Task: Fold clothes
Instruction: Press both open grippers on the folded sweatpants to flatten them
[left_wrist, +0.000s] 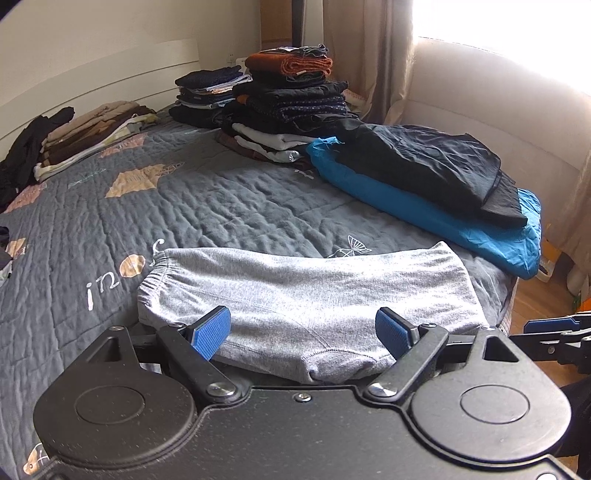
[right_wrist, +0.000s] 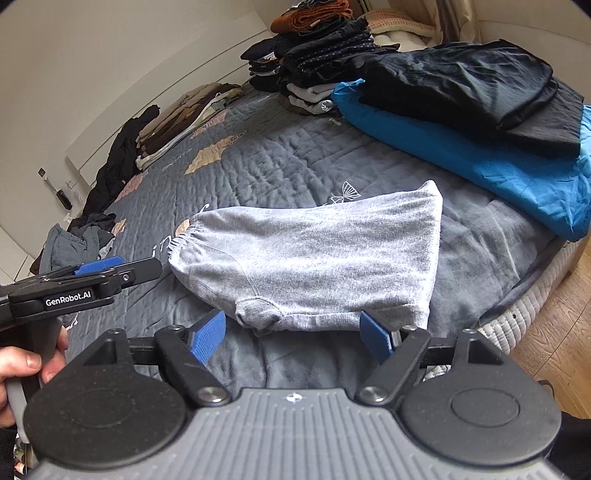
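Bedroom. Bed (left_wrist: 229, 199) covered by a grey quilted spread with tan patches and white lettering. White headboard (left_wrist: 110, 70) against a plain pale wall (right_wrist: 110, 55). Beige curtains (left_wrist: 373, 48) beside a bright, overexposed window (left_wrist: 517, 26); daylight from that side. Wood-plank floor (right_wrist: 554, 332) at the mattress edge. Small wall fitting (right_wrist: 41, 172), possibly a socket.

The bed (left_wrist: 207, 199) wore a grey quilt. On it lay grey shorts (left_wrist: 306, 299), a blue garment (left_wrist: 424, 214) and folded stacks (left_wrist: 288, 107).
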